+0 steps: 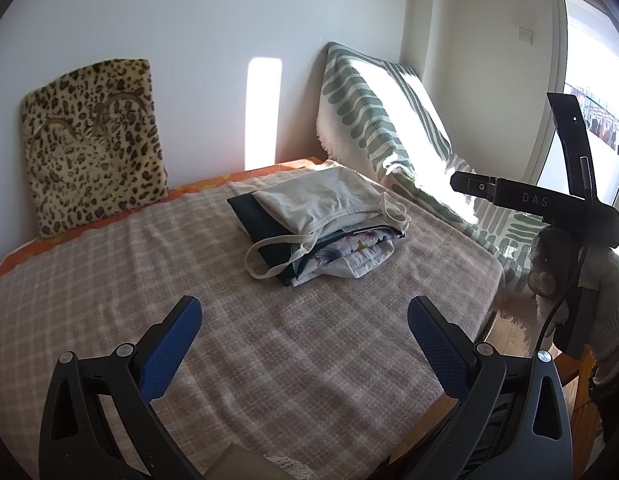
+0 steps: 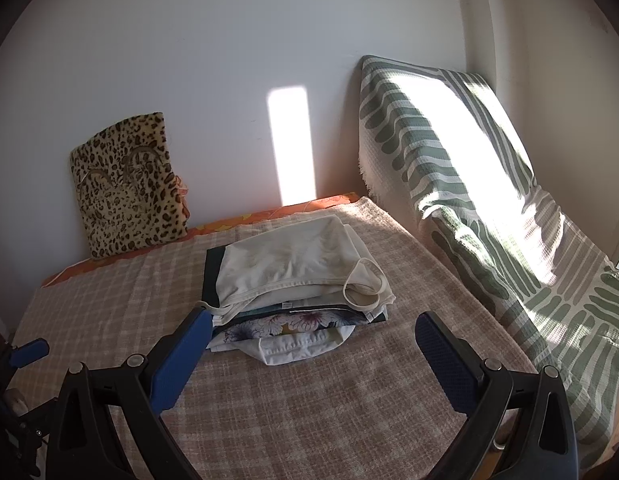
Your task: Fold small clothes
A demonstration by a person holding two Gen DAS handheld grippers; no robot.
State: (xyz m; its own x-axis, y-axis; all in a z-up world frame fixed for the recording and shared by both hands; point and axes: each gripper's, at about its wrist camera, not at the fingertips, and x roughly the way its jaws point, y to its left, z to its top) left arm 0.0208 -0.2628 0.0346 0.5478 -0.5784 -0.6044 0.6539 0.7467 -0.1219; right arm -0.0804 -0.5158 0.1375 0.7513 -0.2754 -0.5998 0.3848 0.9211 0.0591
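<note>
Checked beige-and-pink blanket (image 1: 269, 340) covers the bed, and the stack of folded clothes (image 1: 325, 232) rests on it, serving as the reference point. On top of the stack lies a cream top (image 2: 293, 264) with thin straps, one strap looped over the stack's near edge; beneath it show a dark teal piece, a floral-print piece (image 2: 293, 322) and a white garment at the bottom. Left gripper (image 1: 305, 322) hovers over bare blanket on the near side of the stack, its blue-padded fingers (image 1: 171, 344) spread wide apart and gripping nothing. Right gripper (image 2: 313, 340) sits closer to the stack, likewise spread and empty; its left finger (image 2: 185, 354) reaches the stack's near left corner, contact not determinable. Beyond the stack to the left, a leopard-print cushion (image 1: 93, 152) leans against the wall. To the stack's right stands a seat under a green-and-white patterned throw (image 2: 469, 208), partly sunlit.
</note>
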